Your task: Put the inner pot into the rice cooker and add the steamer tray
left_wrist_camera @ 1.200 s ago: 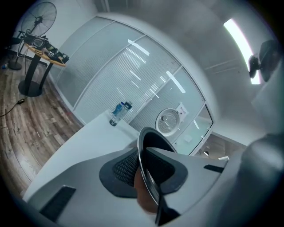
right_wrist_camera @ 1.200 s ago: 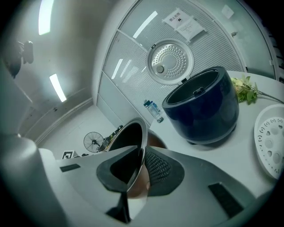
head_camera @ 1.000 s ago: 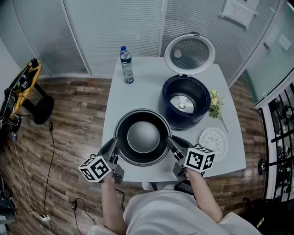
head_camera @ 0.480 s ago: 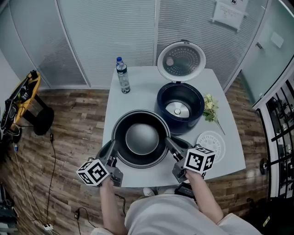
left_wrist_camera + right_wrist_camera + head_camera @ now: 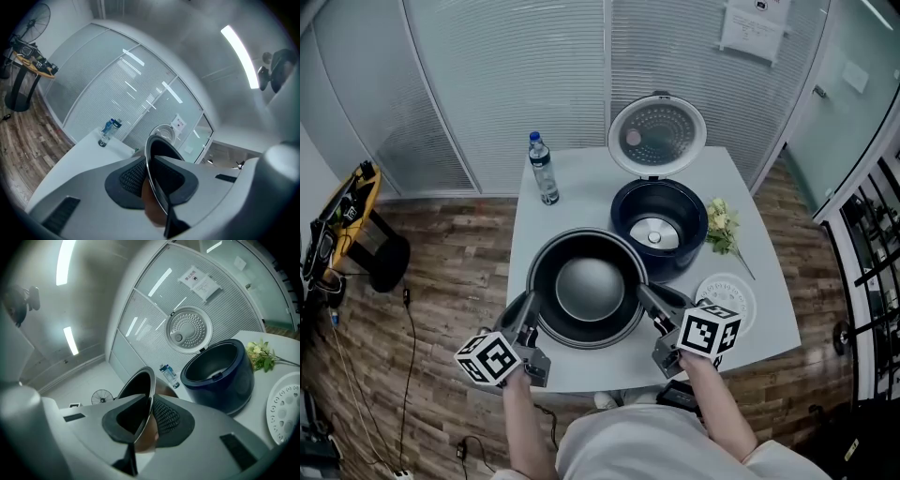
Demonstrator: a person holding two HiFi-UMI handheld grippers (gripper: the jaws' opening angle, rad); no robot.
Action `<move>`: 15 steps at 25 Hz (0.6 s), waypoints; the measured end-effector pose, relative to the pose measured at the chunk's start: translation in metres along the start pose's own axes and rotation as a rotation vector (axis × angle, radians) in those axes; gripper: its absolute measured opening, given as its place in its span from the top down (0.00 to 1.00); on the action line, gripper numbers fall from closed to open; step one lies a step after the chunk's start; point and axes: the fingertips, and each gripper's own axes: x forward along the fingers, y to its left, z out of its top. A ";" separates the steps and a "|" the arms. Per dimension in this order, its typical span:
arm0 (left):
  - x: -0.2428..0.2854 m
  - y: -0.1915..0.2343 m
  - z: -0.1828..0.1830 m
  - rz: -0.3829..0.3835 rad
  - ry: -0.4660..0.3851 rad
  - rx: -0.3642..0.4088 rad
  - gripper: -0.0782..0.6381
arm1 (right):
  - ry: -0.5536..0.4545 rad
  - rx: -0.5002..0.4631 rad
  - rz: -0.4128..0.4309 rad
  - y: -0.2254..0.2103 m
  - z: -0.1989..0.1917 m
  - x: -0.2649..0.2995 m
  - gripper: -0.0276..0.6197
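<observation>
Together, left gripper (image 5: 528, 307) and right gripper (image 5: 647, 296) pinch opposite rim edges of the inner pot (image 5: 589, 284), lower-left of the rice cooker (image 5: 624, 225).

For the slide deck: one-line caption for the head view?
Left tool and right tool hold the pot by its rim beside the open cooker; tray lies on the table.

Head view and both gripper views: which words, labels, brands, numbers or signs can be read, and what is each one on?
No text is legible in any view.
Paper notice: printed lines, too small to read.
Water bottle: label too blurred to read.
Marker cubes: black-and-white square patterns only, no letters or numbers.
</observation>
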 end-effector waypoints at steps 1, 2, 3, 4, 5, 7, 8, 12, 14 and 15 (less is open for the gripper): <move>0.002 -0.003 0.001 -0.005 -0.001 0.003 0.82 | -0.006 -0.001 0.001 -0.001 0.003 -0.002 0.87; 0.005 -0.006 0.002 -0.011 -0.001 0.007 0.82 | -0.013 -0.002 0.002 -0.001 0.006 -0.004 0.87; 0.007 -0.009 0.003 -0.016 -0.002 0.010 0.82 | -0.019 -0.002 0.002 -0.002 0.009 -0.006 0.87; 0.010 -0.012 0.005 -0.022 -0.002 0.014 0.82 | -0.026 -0.003 0.002 -0.003 0.012 -0.008 0.87; 0.013 -0.015 0.007 -0.028 -0.002 0.018 0.82 | -0.033 -0.004 0.002 -0.004 0.016 -0.010 0.87; 0.019 -0.020 0.011 -0.042 -0.002 0.025 0.82 | -0.048 -0.008 0.001 -0.004 0.024 -0.012 0.87; 0.022 -0.023 0.013 -0.050 -0.002 0.027 0.82 | -0.056 -0.009 0.001 -0.005 0.028 -0.013 0.87; 0.037 -0.034 0.021 -0.073 -0.007 0.040 0.82 | -0.089 -0.012 -0.002 -0.010 0.046 -0.017 0.87; 0.045 -0.039 0.025 -0.079 -0.012 0.043 0.82 | -0.100 -0.014 -0.005 -0.014 0.054 -0.017 0.87; 0.049 -0.041 0.027 -0.080 -0.013 0.042 0.82 | -0.104 -0.016 -0.008 -0.015 0.058 -0.017 0.87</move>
